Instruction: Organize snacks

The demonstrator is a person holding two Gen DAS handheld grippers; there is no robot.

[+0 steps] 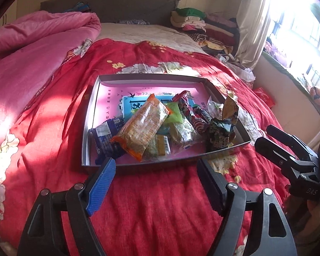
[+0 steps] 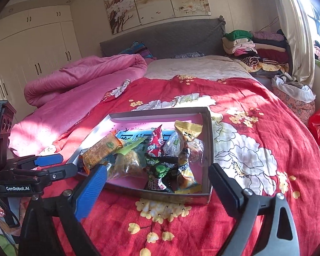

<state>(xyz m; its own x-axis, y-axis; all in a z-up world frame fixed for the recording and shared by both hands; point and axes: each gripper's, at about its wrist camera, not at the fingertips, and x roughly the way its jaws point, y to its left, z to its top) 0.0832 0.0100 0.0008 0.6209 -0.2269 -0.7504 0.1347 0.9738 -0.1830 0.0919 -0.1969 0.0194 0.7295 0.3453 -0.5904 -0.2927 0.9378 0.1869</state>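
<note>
Snacks [image 1: 143,125] lie piled in the shallow box [image 1: 91,115] on your red bedspread [image 1: 160,202], while your left gripper [image 1: 155,183] and right gripper [image 2: 155,183] hold fingers apart, gripping nothing.

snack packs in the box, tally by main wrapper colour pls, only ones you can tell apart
Orange: 1, orange pack
Blue: 1, blue pack
Red: 1, red pack
Yellow: 1, yellow pack
Dark green-black: 1, dark pack
Clear or light green: at least 2, clear packs, partly buried
Total: at least 7
</note>
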